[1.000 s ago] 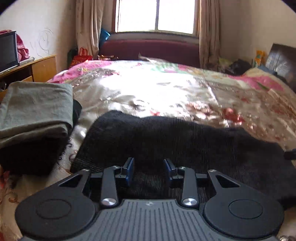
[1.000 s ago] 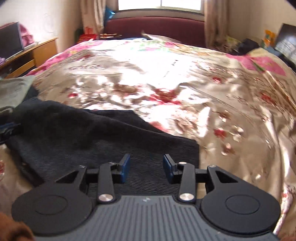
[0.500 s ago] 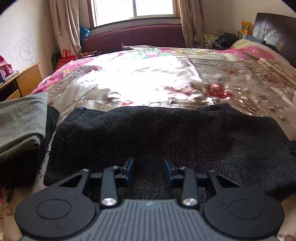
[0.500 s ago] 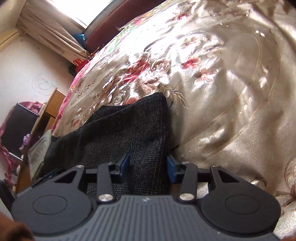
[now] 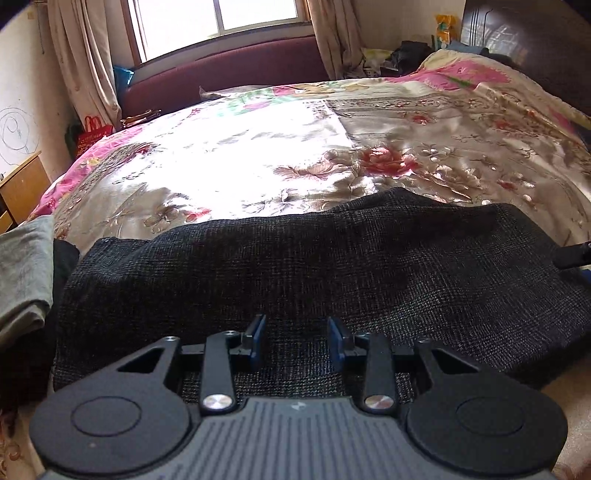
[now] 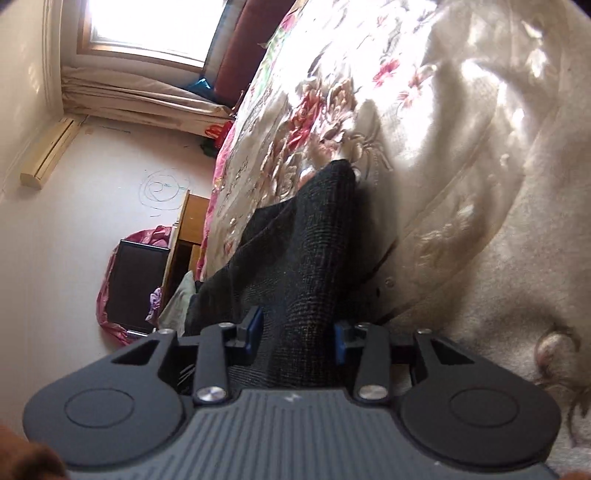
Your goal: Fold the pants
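At the far left of my left wrist view lay a folded grey-green garment (image 5: 22,273), stacked on something dark at the near left edge of the bed. Just right of it the dark woven pants (image 5: 314,273) stretched across the near part of the floral satin bedspread (image 5: 258,162), folded into a wide band running left to right. My left gripper (image 5: 296,341) sat at the near edge of that band with its blue-padded fingers (image 5: 256,338) spread apart; the cloth lay under and between them, and nothing was pinched. At the right edge of that view a small dark piece of the other tool (image 5: 572,254) showed at the right end of the pants.

In my right wrist view the camera was rolled hard, so the window (image 6: 147,29) sat top left and the bedspread (image 6: 480,147) filled the right side. My right gripper (image 6: 295,338) had its fingers (image 6: 251,334) parted too, straddling the end of the pants (image 6: 303,266), which rose between them as a ridge. Whether the pads actually pressed the cloth, I could not tell. On the left stood a wooden cabinet (image 6: 188,229) and a dark screen (image 6: 136,284).
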A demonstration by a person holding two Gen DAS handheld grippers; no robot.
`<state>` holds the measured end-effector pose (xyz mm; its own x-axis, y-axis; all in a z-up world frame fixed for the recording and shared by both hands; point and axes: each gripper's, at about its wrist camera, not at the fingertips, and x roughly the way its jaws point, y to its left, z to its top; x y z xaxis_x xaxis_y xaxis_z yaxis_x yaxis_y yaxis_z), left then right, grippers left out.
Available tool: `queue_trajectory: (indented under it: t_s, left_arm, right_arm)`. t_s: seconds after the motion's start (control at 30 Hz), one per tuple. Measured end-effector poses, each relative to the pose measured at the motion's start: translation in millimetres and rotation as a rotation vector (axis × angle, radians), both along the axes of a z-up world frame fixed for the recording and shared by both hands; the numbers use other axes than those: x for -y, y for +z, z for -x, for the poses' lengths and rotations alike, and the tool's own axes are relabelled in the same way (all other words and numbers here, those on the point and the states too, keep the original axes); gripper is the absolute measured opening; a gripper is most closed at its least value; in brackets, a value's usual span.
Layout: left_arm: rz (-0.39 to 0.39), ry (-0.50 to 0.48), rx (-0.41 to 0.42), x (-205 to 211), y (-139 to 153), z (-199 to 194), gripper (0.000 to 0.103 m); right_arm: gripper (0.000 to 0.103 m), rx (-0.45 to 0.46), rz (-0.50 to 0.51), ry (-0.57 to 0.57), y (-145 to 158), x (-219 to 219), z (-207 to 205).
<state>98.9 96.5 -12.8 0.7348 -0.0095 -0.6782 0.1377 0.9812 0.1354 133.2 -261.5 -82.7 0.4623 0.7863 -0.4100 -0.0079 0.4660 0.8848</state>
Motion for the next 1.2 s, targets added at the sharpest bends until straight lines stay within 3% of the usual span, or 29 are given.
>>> queue_trajectory:
  t_s: [0.07, 0.13, 0.23, 0.3, 0.33, 0.43, 0.57, 0.77, 0.93, 1.1, 1.2]
  left_arm:
    - [-0.007, 0.001, 0.001, 1, -2, -2, 0.05]
    - [-0.003, 0.012, -0.001, 4, -2, -3, 0.05]
    - [-0.021, 0.007, -0.005, 8, -3, -4, 0.05]
    - [-0.045, -0.002, -0.011, 13, -2, -3, 0.05]
    - [-0.043, -0.009, -0.018, 15, -1, -2, 0.05]
    - [-0.053, -0.068, -0.03, 34, -3, 6, 0.048]
    - [-0.069, -0.157, -0.022, 72, -7, 19, 0.042]
    - [0.047, -0.305, -0.039, 131, -5, 33, 0.04]
    - [0.129, -0.425, -0.041, 171, 1, 39, 0.041]
    - [0.264, -0.385, -0.034, 140, 21, 36, 0.043]
    - [0.246, -0.322, 0.016, 106, 31, 38, 0.043]
  right_arm:
    - [0.036, -0.03, -0.012, -0.018, -10, -1, -5]
    - [0.038, -0.046, -0.106, -0.039, -17, -12, -12]
    - [0.035, -0.04, -0.146, 0.008, -18, -48, -23]
    - [0.021, -0.027, -0.097, 0.013, -10, -63, -25]
    - [0.014, -0.028, -0.124, -0.005, -9, -61, -25]
    - [0.009, -0.027, -0.197, -0.082, -3, -37, -15]
    - [0.008, -0.005, -0.144, -0.132, 10, -3, 6]
    - [0.008, 0.005, -0.053, -0.241, 30, 48, 37]
    - [0.008, 0.036, 0.114, -0.306, 81, 76, 58]
    - [0.009, 0.064, 0.274, -0.27, 130, 40, 52]
    - [0.009, 0.104, 0.294, -0.228, 148, 5, 42]
